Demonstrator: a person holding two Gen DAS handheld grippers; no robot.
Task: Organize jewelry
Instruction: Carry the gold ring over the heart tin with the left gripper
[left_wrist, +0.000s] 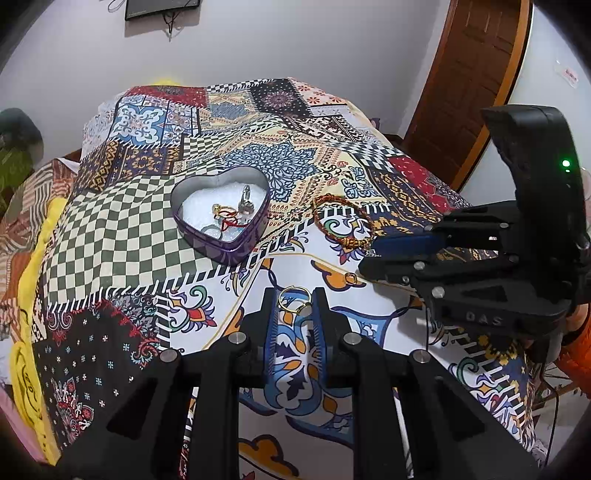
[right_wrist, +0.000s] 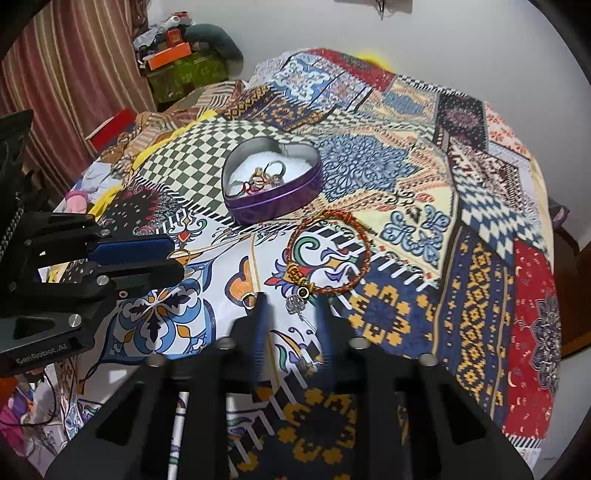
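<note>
A purple heart-shaped tin (left_wrist: 221, 243) (right_wrist: 280, 206) holds several rings and a red cord on white padding. My left gripper (left_wrist: 294, 297) is closed on a gold ring (left_wrist: 293, 301), seen also in the right wrist view (right_wrist: 180, 254) at the left gripper's tips (right_wrist: 177, 258). A red braided bracelet (left_wrist: 341, 225) (right_wrist: 328, 254) with gold beads and a silver charm (right_wrist: 295, 304) lies on the cloth. My right gripper (right_wrist: 291, 302) is open around the charm; it shows in the left wrist view (left_wrist: 369, 258). A small gold ring (left_wrist: 350, 278) (right_wrist: 249, 300) lies beside its left finger.
The patchwork cloth (left_wrist: 110, 229) (right_wrist: 480, 277) covers the table. Beyond its left edge stand clutter, boxes (right_wrist: 177, 55) and a striped curtain (right_wrist: 55, 92). A wooden door (left_wrist: 469, 81) is at the back right. Cables hang at the near edge.
</note>
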